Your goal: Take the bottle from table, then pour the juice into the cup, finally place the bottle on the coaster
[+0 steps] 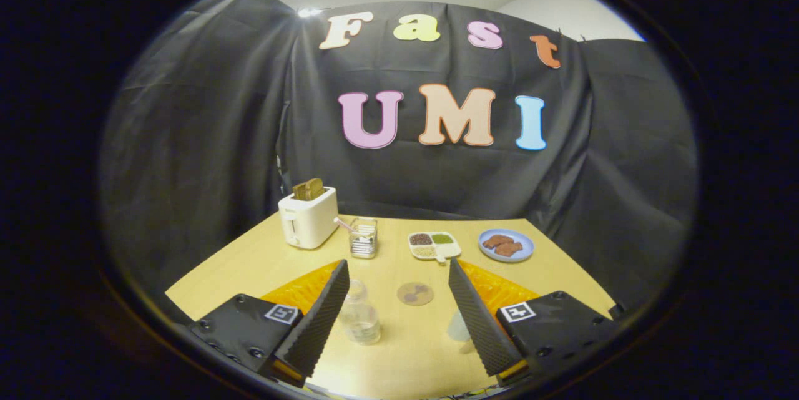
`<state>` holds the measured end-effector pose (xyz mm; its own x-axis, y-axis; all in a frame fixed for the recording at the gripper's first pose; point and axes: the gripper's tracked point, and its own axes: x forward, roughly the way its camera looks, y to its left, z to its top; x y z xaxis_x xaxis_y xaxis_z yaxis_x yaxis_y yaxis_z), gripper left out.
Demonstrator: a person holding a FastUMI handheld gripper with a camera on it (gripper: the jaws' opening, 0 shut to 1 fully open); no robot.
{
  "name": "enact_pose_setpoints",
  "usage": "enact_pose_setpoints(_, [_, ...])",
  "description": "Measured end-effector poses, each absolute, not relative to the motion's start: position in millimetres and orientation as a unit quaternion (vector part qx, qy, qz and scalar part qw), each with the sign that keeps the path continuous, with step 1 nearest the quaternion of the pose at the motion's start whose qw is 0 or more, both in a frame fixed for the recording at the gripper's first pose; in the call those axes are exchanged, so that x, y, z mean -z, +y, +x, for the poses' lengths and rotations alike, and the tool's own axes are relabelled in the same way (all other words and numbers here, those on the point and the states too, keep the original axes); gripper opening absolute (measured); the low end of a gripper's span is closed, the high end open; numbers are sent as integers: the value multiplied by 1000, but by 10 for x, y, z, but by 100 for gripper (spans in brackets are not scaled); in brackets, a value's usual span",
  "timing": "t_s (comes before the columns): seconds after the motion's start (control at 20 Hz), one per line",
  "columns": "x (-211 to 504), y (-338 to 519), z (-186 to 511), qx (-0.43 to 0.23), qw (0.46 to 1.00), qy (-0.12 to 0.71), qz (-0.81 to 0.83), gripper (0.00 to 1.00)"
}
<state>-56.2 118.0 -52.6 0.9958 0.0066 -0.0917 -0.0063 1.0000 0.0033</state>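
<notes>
1. The hand-held gripper (399,300) hangs released, fingers wide apart and grasping nothing, so it looks ready to approach.
2. The clear bottle (359,316) stands upright on the bench (399,356), just beside the left finger. A pale cup (457,328) sits partly hidden behind the right finger.
3. The round coaster (415,293) lies between the fingers, ahead, near both; likely kept close for the final set-down.
4. The toaster (308,220), jar (363,238), tray (434,245) and plate (506,244) stand well beyond, out of the way.
5. No brand or label is readable; the square markers on the gripper carry no legible text.
</notes>
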Motion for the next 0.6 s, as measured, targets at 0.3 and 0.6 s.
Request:
enact_pose_setpoints(0.3, [987, 1565, -611, 15, 997, 79, 17, 100])
enact_pose_setpoints(0.6, [1648, 1719, -442, 42, 990, 135, 12, 100])
